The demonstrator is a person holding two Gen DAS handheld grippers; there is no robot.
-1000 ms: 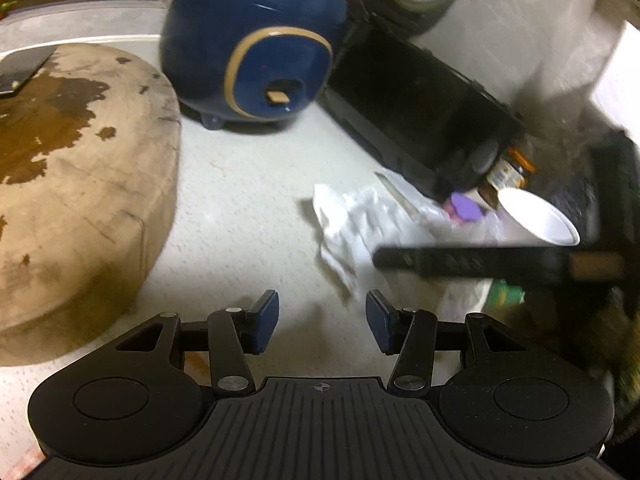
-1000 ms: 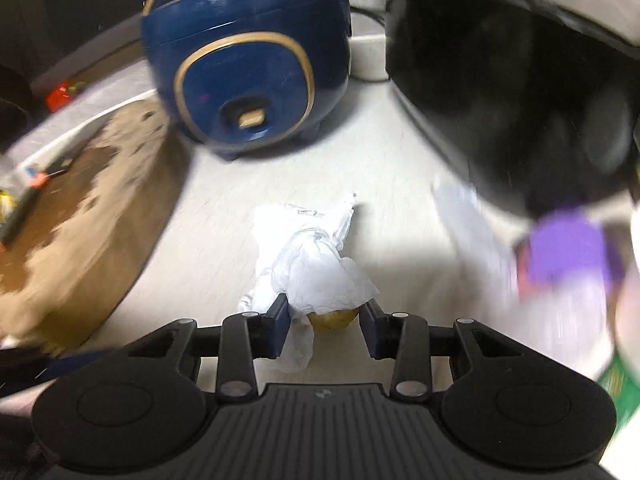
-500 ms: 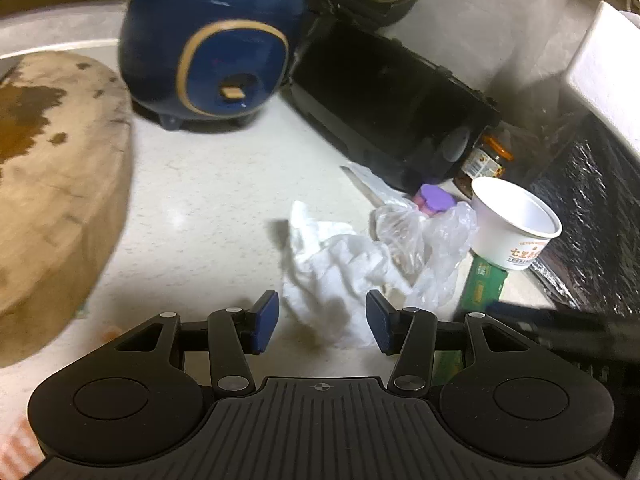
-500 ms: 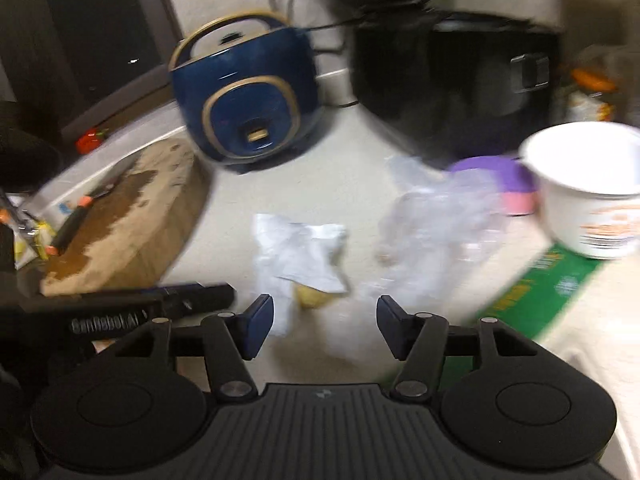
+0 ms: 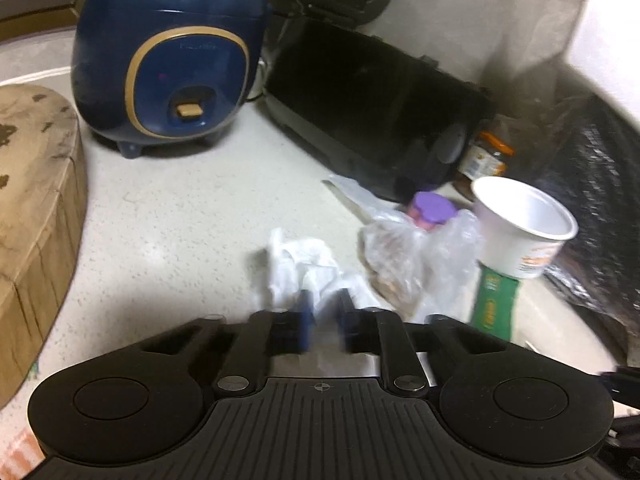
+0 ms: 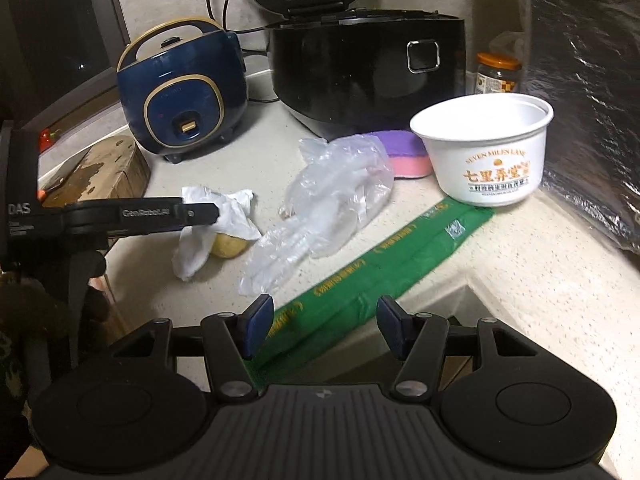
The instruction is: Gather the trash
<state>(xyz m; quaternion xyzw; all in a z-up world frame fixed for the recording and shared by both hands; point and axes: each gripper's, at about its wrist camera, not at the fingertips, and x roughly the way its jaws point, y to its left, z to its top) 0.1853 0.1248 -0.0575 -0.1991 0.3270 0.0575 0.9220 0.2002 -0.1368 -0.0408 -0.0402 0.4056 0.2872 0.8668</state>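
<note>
Presently the left gripper [image 5: 323, 312] jaws are closing on the crumpled tissue [image 5: 298, 268] mid-worktop [image 5: 180, 220], securing it for removal, while the right gripper [image 6: 322, 326] jaws stand released above the green wrapper [image 6: 384, 264] near the sink edge

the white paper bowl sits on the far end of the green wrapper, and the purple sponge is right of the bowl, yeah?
Not quite. The white paper bowl does sit on the far end of the green wrapper, but the purple sponge lies left of the bowl, not right, beside the clear plastic bag. The right wrist view shows it.
</note>
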